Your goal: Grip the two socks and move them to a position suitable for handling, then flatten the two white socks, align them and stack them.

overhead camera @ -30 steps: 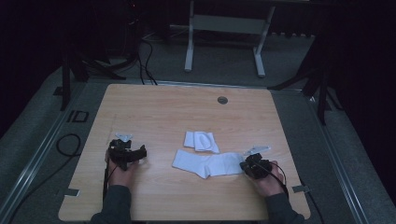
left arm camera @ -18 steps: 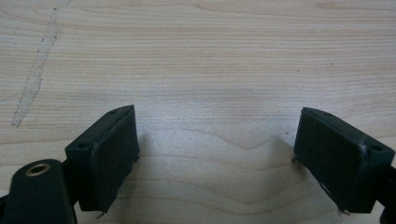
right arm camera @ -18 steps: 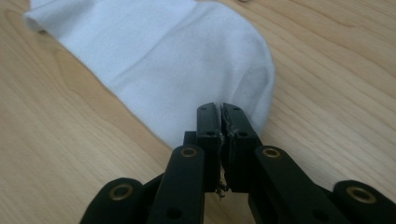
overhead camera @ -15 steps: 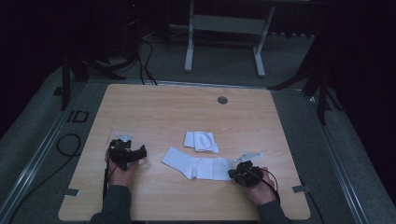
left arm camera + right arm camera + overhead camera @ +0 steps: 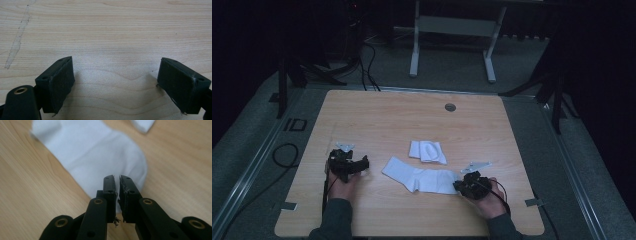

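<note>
Soft matt white cloth sock (image 5: 419, 177) lies on a smooth, pale wood-grain table (image 5: 412, 115); matt black gripper pads (image 5: 61, 85).

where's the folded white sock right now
In the high view the folded sock lies near the table's middle, just beyond the flat sock that the right claw reaches, apart from both claws.

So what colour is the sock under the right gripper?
Plain white sock, clearest in the right gripper view.
</note>
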The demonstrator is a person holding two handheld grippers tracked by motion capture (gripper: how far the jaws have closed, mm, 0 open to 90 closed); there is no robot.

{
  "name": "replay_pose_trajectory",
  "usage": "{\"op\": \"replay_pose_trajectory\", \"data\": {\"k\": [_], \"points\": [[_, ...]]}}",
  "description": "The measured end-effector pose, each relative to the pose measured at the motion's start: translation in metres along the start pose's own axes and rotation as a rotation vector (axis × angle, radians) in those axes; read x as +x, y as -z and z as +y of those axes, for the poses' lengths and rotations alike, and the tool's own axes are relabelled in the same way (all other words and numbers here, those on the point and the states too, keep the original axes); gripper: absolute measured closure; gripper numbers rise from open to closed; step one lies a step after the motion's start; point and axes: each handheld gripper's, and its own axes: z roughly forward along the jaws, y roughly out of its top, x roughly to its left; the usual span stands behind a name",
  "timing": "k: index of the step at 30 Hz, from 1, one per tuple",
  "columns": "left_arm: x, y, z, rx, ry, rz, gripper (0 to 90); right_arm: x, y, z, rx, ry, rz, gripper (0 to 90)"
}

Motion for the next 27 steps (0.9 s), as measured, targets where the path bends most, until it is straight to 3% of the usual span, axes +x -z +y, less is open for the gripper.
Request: {"op": "replay_pose_trajectory", "data": {"k": [4,8,15,23,27], "points": [[0.000,0.000,0.000,0.000,-0.001,-0.001,13.9,-0.006,0.008,0.014,-0.038,0.004,-0.017,80.6],[0.000,0.000,0.000,-0.001,0.000,-0.001,13.9,-0.014,0.004,0.029,-0.039,0.014,-0.042,81.4],[0.000,0.000,0.000,-0.002,-0.001,-0.003,13.9,-0.019,-0.014,0.051,-0.024,0.039,-0.068,79.6],[0.000,0.000,0.000,0.000,-0.001,-0.004,13.9,-0.022,-0.038,0.078,-0.014,0.028,-0.071,77.1],[0.000,0.000,0.000,0.001,-0.006,-0.006,13.9,-0.023,-0.048,0.094,-0.012,0.017,-0.074,71.4]]}}
